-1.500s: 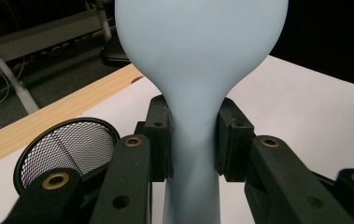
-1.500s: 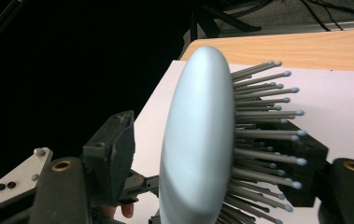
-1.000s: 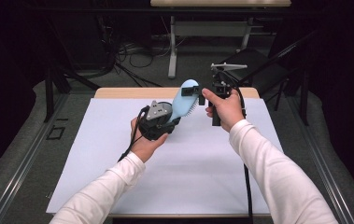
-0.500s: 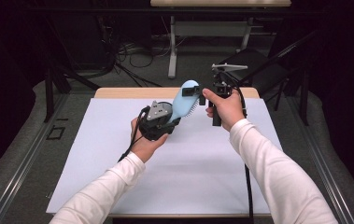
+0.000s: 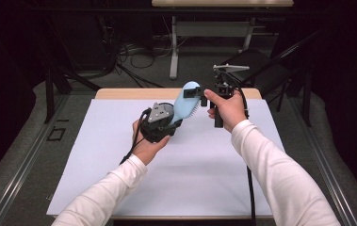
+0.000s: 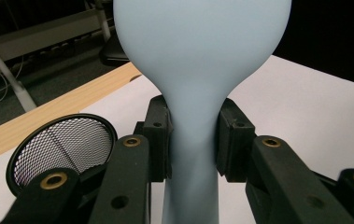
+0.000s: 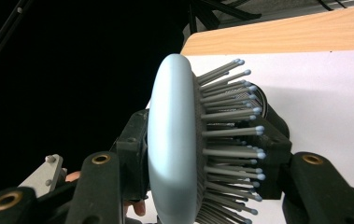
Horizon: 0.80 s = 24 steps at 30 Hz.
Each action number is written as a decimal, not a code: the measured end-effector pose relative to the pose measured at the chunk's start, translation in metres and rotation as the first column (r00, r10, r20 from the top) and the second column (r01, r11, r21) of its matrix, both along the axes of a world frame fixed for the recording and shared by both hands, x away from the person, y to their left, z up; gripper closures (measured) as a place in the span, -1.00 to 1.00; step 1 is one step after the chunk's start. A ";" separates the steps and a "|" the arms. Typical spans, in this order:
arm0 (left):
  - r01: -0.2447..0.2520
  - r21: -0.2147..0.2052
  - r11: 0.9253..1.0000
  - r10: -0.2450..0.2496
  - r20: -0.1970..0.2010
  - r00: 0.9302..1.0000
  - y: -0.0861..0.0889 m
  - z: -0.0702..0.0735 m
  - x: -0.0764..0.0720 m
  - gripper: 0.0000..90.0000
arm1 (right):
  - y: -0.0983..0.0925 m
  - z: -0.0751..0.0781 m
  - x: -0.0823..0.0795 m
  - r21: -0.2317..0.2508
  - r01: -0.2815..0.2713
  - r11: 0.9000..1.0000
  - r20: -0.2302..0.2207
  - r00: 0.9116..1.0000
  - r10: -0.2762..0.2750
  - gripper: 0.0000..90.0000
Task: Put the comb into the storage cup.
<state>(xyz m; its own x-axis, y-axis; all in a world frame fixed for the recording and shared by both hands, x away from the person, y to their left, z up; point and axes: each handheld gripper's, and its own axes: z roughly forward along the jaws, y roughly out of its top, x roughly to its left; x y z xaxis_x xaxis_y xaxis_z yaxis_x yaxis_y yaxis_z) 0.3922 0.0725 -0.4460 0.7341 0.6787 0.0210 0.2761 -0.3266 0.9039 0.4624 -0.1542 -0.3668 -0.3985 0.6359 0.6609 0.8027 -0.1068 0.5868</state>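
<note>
A light-blue hairbrush [image 5: 184, 100] is held in the air over the white table sheet [image 5: 190, 179], tilted up to the right. My left gripper [image 5: 178, 123] is shut on its narrow handle [image 6: 193, 154], a pad pressing on each side. My right gripper [image 5: 196, 95] has its jaws round the oval head [image 7: 172, 140]. One pad lies against the smooth back and the other is in among the grey bristles [image 7: 230, 135]. These jaws have just been closing on the head. Both hands stay where they were.
A black wire-mesh cup [image 6: 62, 144] is close beside my left jaws, low down. A wooden table edge [image 5: 133, 93] runs along the far side of the sheet. Beyond it are dark floor, cables and table legs [image 5: 174, 56].
</note>
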 end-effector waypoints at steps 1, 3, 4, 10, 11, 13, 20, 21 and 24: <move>-0.002 -0.001 1.000 0.002 -0.001 1.000 0.000 0.000 0.000 0.53 | 0.000 0.000 0.000 0.003 0.000 1.000 -0.002 1.000 0.000 0.08; 0.000 -0.003 1.000 0.000 -0.002 1.000 0.001 0.001 0.000 0.52 | 0.000 0.000 0.000 0.006 -0.003 1.000 -0.006 1.000 0.003 0.08; -0.002 -0.010 1.000 0.002 0.000 1.000 0.002 0.001 0.000 0.52 | 0.000 0.000 0.000 0.009 -0.001 1.000 -0.008 1.000 0.001 0.08; -0.005 -0.039 0.999 0.005 0.000 1.000 0.004 0.001 -0.001 0.41 | -0.001 0.001 0.001 0.007 0.000 1.000 -0.007 1.000 0.000 0.08; -0.007 -0.041 0.999 0.007 -0.003 1.000 0.004 0.002 -0.001 0.39 | -0.001 0.001 0.001 0.007 0.001 1.000 -0.005 1.000 -0.001 0.08; -0.005 -0.048 0.999 0.005 -0.008 1.000 0.005 0.002 -0.002 0.34 | -0.002 0.001 0.001 0.010 0.004 1.000 -0.003 1.000 -0.004 0.09; -0.018 -0.069 0.997 0.017 -0.019 1.000 0.008 0.002 -0.002 0.17 | -0.005 0.004 0.002 0.008 0.018 1.000 0.009 1.000 -0.018 0.09; -0.024 -0.074 0.997 0.023 -0.022 0.999 0.009 0.002 -0.002 0.16 | -0.005 0.004 0.002 0.006 0.018 1.000 0.010 1.000 -0.018 0.09; -0.033 -0.091 0.995 0.030 -0.030 0.999 0.011 0.001 -0.003 0.12 | -0.005 0.005 0.002 0.004 0.020 1.000 0.018 1.000 -0.020 0.09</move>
<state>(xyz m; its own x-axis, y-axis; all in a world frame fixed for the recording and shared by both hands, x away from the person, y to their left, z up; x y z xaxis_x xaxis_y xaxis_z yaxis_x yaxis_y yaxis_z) 0.3892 0.0832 -0.4453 0.7118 0.6996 -0.0630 0.3111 -0.2335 0.9213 0.4648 -0.1595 -0.3613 -0.3976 0.6414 0.6562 0.7895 -0.1254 0.6008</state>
